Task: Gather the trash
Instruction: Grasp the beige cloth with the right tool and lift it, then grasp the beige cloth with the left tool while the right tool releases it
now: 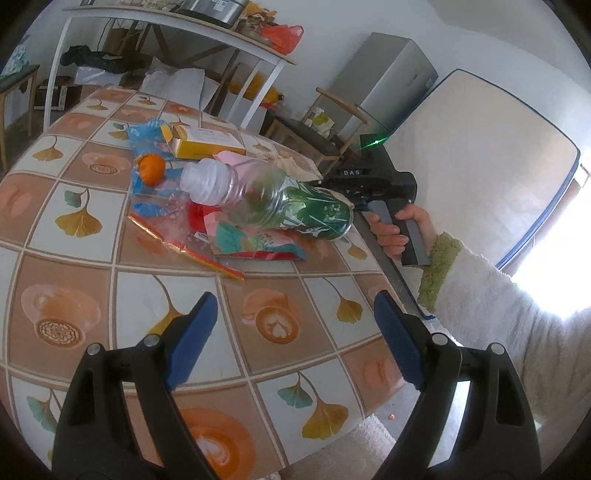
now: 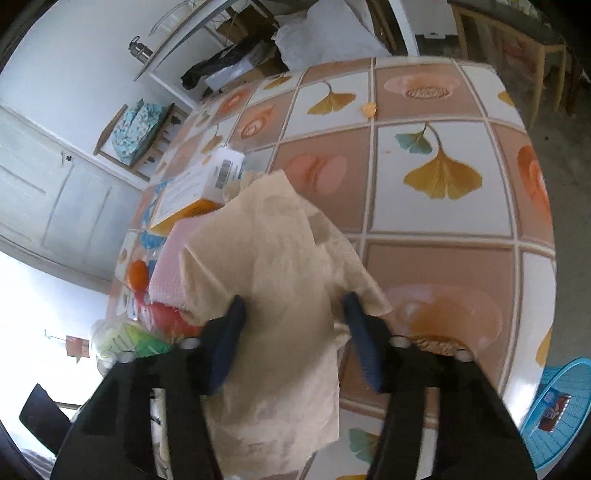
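Room: white walls | table (image 1: 258,317): ginkgo-tile cloth | shelf (image 1: 177,26) behind

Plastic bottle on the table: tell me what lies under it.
The plastic bottle lies on a colourful snack wrapper and a clear bag. Whatever else sits beneath its green-labelled end is covered.

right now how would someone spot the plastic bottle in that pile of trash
Look at the table with the leaf-pattern cloth, then at the litter heaped near its far edge. The plastic bottle lies on its side on top of the wrappers, beside an orange; it alone is clear, with a green label.
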A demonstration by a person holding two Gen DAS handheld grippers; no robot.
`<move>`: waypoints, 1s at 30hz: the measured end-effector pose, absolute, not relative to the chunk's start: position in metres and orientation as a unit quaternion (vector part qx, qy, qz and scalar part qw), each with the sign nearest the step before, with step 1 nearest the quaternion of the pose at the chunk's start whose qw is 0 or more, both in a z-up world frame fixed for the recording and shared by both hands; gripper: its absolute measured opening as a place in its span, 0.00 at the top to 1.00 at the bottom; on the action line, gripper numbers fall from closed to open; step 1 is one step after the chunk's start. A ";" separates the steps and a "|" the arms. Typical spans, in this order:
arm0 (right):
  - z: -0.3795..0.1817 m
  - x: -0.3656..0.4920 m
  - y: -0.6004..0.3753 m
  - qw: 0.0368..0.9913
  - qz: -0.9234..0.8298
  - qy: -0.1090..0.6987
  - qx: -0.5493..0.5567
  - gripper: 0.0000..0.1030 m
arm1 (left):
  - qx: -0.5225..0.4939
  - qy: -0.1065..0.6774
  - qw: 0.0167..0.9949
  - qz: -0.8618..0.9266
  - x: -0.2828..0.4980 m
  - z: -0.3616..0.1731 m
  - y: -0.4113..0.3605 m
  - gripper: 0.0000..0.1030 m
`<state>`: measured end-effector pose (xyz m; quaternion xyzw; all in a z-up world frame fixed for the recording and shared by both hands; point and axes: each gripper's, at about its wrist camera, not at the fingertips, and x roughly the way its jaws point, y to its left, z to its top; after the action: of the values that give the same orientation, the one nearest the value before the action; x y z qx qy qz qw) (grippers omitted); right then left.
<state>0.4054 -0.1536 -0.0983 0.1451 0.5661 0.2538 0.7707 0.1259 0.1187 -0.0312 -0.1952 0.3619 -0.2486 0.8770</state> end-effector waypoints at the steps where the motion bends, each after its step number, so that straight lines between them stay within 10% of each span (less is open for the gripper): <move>1: -0.098 0.406 -0.154 0.770 0.254 0.566 0.149 0.65 | -0.195 0.362 0.877 -0.247 0.126 -0.032 0.119 0.20; 8: -0.078 0.400 -0.166 0.789 0.244 0.529 0.194 0.94 | -0.191 0.361 0.882 -0.235 0.121 -0.030 0.119 0.20; 21: 0.026 0.294 -0.201 0.833 0.286 0.421 0.217 0.95 | -0.176 0.341 0.896 -0.225 0.102 -0.008 0.113 0.20; 30: -0.022 0.195 -0.158 0.772 0.305 0.525 0.189 0.95 | -0.120 0.305 0.888 -0.322 0.063 0.011 0.084 0.20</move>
<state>0.1950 -0.1580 -0.0217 0.1888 0.5248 0.3054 0.7718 0.0627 0.0837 0.0113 -0.1202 0.3048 -0.3219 0.8883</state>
